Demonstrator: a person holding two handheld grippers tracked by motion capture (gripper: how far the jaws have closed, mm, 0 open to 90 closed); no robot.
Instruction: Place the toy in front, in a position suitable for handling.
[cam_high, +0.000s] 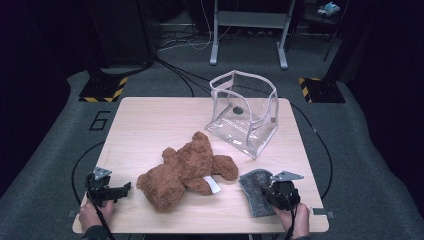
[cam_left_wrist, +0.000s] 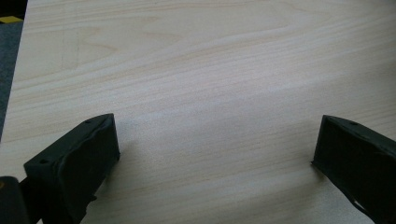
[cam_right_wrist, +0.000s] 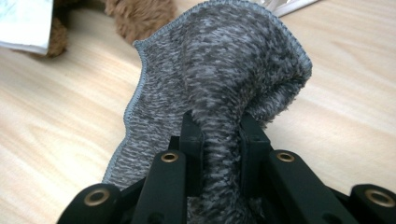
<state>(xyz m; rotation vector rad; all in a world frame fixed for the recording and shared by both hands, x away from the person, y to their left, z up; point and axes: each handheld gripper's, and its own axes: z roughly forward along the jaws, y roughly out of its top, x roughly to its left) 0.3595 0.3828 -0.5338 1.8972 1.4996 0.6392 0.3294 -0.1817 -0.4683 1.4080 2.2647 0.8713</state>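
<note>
Right gripper near right corner of table, jaws clamped on pinched fold of grey cloth (fold bunched between pads, rest of cloth draping toward left). Cloth near edge of table, just right of brown teddy bear. Bear lies on side at table's near middle, white tag facing cloth. Left gripper near left corner, jaws spread wide over bare wood, gripping nothing. Clear plastic bag stands open at far right, well apart from cloth.
</note>
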